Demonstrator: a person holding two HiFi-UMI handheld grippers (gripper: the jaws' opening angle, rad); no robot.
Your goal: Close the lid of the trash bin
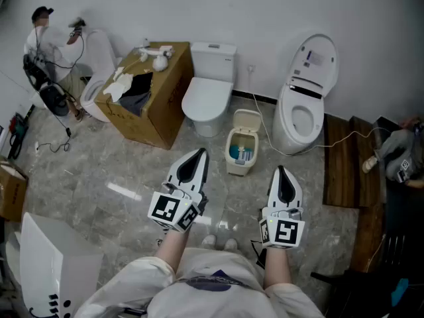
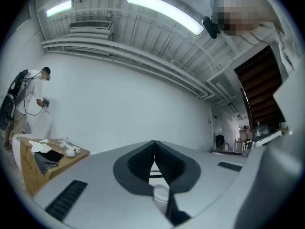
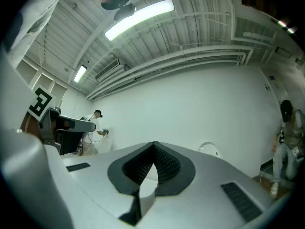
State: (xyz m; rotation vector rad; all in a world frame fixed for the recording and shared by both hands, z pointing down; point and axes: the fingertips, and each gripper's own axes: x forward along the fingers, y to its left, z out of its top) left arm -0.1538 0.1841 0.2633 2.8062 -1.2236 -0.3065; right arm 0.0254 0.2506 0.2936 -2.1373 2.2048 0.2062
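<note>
Small cream plastic trash bin (image 1: pixel 241 156) upright on floor; hinged lid (image 1: pixel 248 119) raised, tipped back toward wall; sth blue & white inside. In head view ahead of & btwn both grippers, touching neither; just right of left gripper (image 1: pixel 199 155) tip, up & left of right gripper (image 1: pixel 281 173) tip; nearer the left one. Left jaws shut, ribbed black pads (image 2: pixel 140 162) meeting at tip, nothing btwn; right jaws likewise together, pads (image 3: pixel 167 163) closed on nothing. Both grippers roughly level, aimed fwd at wall.

Glossy grey-beige marbled floor (image 1: pixel 99 177) w/ pale light reflections. White ceramic toilet w/ lid down (image 1: pixel 207 95) just left of bin, against plain white wall (image 1: pixel 265 12); second white toilet w/ seat & lid up (image 1: pixel 301 114) right of bin; thin pale cable (image 1: pixel 265 131) trailing down from wall past bin's right side. Open brown cardboard box (image 1: pixel 156 111) left of first toilet, white packing & dark cloth on top. Dark wooden planks (image 1: pixel 341 158) on floor at right edge; white panel (image 1: pixel 53 264) bottom left. Person in white top & dark cap (image 1: pixel 46 38) in far-left corner beside another white fixture. In gripper views: ribbed white ceiling w/ long tube lights (image 2: pixel 164 11); wall-mounted AC unit (image 2: pixel 90 26) high at left.
</note>
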